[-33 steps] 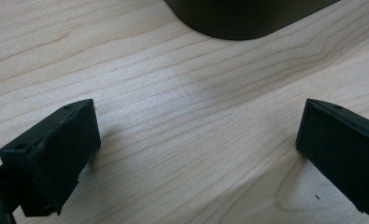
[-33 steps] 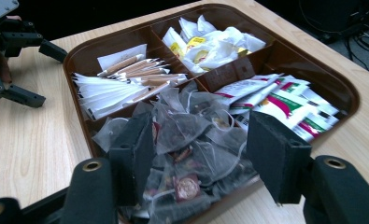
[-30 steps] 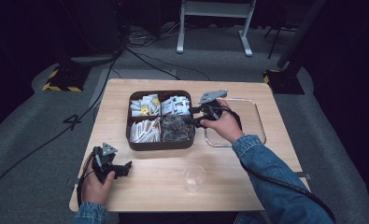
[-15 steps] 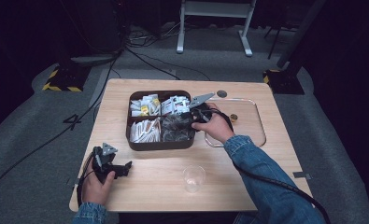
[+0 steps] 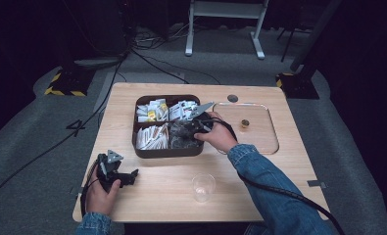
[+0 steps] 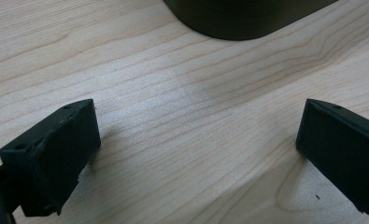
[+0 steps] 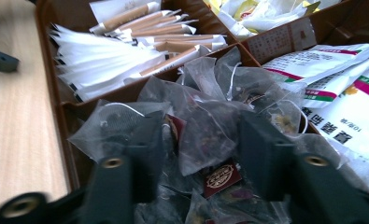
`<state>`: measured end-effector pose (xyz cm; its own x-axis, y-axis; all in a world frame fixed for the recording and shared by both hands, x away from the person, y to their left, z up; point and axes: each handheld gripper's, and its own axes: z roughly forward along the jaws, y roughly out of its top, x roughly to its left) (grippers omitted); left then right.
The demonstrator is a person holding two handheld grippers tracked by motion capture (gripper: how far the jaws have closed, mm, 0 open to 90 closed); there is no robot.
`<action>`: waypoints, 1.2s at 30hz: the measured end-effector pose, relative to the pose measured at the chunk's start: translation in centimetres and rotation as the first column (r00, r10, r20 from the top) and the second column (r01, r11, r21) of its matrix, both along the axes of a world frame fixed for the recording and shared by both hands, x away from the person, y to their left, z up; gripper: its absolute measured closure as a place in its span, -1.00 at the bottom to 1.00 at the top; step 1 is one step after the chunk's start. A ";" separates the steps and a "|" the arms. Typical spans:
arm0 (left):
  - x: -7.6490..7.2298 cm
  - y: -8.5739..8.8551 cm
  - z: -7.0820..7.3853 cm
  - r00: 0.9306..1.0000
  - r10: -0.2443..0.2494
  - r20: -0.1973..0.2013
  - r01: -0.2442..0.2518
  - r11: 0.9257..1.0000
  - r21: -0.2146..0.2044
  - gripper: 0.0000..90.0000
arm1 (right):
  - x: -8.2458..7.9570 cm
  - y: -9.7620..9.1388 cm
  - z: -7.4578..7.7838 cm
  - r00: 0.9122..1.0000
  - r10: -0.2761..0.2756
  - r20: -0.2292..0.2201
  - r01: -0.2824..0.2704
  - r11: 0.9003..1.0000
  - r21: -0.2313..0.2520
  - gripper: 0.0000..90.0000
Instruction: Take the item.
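A dark brown four-part tray (image 5: 166, 152) stands mid-table. Its front right compartment holds a heap of clear mesh tea bags (image 5: 181, 139). My right gripper (image 5: 182, 131) dips into that heap. In the right gripper view its jaws (image 7: 202, 128) stand on either side of one tea bag (image 7: 205, 149) with a dark red tag. They have just been closing, and the bag lies between them, unsqueezed. My left gripper (image 5: 130, 175) rests open near the front left corner, over bare wood (image 6: 196, 135), with nothing between its jaws.
Paper sticks (image 7: 126, 42) fill the tray's front left compartment, and printed sachets (image 7: 341, 93) the back ones. A clear plastic cup (image 5: 203, 187) stands near the front edge. A clear flat tray (image 5: 267, 142) to the right holds a small gold object (image 5: 244, 123).
My right hand has moved left and down from the clear tray's edge into the tea bag compartment. The left hand has kept still.
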<state>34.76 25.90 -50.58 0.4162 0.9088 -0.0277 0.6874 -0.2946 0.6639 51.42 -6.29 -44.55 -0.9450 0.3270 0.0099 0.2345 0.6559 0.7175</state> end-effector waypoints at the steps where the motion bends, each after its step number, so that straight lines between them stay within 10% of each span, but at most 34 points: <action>1: 0.0 0.0 0.0 1.000 0.000 0.000 0.000 1.000 0.000 -1.00 | 0.0 0.0 0.0 1.000 0.000 0.005 0.000 1.000 -0.006 0.38; 8: 0.0 0.0 0.0 1.000 0.000 0.000 0.000 1.000 0.000 -1.00 | -0.3 -0.2 0.6 1.000 0.013 0.008 -0.013 1.000 -0.011 0.95; 36: 0.4 -0.1 0.0 1.000 -0.013 0.001 0.013 1.000 -0.002 -1.00 | -2.1 -3.5 6.6 0.999 0.008 0.050 -0.018 0.978 0.206 1.00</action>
